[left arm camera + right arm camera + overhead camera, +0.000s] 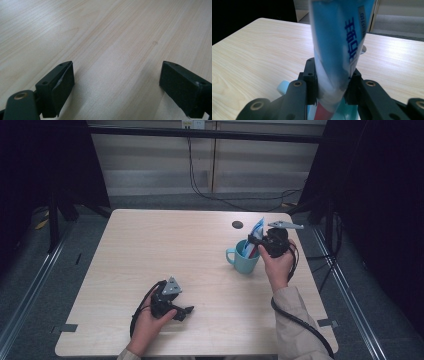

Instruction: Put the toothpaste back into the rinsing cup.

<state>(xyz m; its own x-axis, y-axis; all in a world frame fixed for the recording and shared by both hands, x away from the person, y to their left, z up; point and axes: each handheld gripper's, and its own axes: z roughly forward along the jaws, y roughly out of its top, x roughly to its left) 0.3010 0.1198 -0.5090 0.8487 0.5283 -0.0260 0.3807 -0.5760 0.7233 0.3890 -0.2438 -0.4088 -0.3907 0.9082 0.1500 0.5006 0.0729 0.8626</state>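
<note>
While the right gripper (331, 87) squeezes a blue tube (337, 47) standing in the blue cup (243, 261), the left gripper (117, 85) rests spread wide on the bare table (150, 250), well apart.

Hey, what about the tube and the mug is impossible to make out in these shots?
- Tube, right gripper view: top cut off by the frame edge; print blurred, unreadable.
- Tube's lower end, right gripper view: hidden behind the right gripper clamped on it.
- Mug, high view: inside hidden by tube and gripper.
- Dark spot on table: too small to identify.
</note>
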